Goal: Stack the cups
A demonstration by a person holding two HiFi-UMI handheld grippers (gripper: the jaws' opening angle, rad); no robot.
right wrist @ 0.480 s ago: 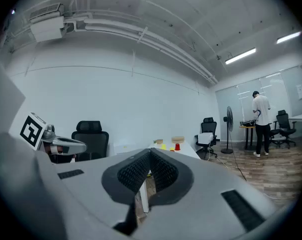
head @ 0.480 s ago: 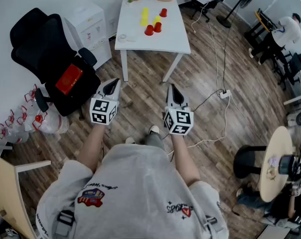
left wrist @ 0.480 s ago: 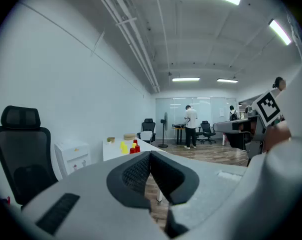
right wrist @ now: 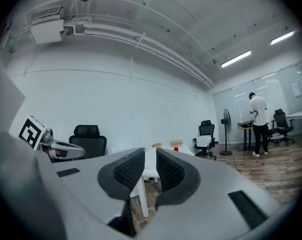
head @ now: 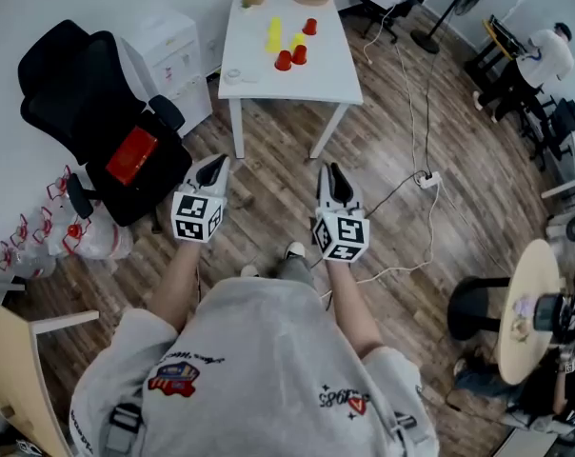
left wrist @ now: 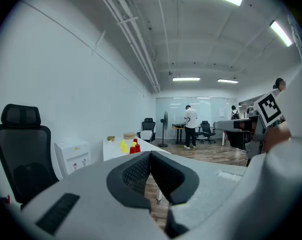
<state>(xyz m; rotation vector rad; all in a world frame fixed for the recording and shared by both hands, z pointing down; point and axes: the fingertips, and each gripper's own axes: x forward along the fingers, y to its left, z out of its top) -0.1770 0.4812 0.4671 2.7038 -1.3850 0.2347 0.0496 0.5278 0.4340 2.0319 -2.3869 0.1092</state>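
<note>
Left gripper (head: 215, 163) closed, right gripper (head: 331, 171) barely parted, both empty — cups (head: 289, 48) far off on bench (head: 268, 82); best step closer, then open wide.

Cups, five, small: three red cups (head: 309, 26) (head: 283, 60) (head: 299, 53) and two yellow cups (head: 274, 34) (head: 296, 41), loosely clustered on white table (head: 259, 82), upper centre of head view.

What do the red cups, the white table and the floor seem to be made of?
Red cups: probably plastic; saturated, uniform colour, though too small to be sure.
White table: smooth matte top, likely laminate or painted board.
Floor: wood-look planks, visible grain and seams; wood or laminate.
</note>
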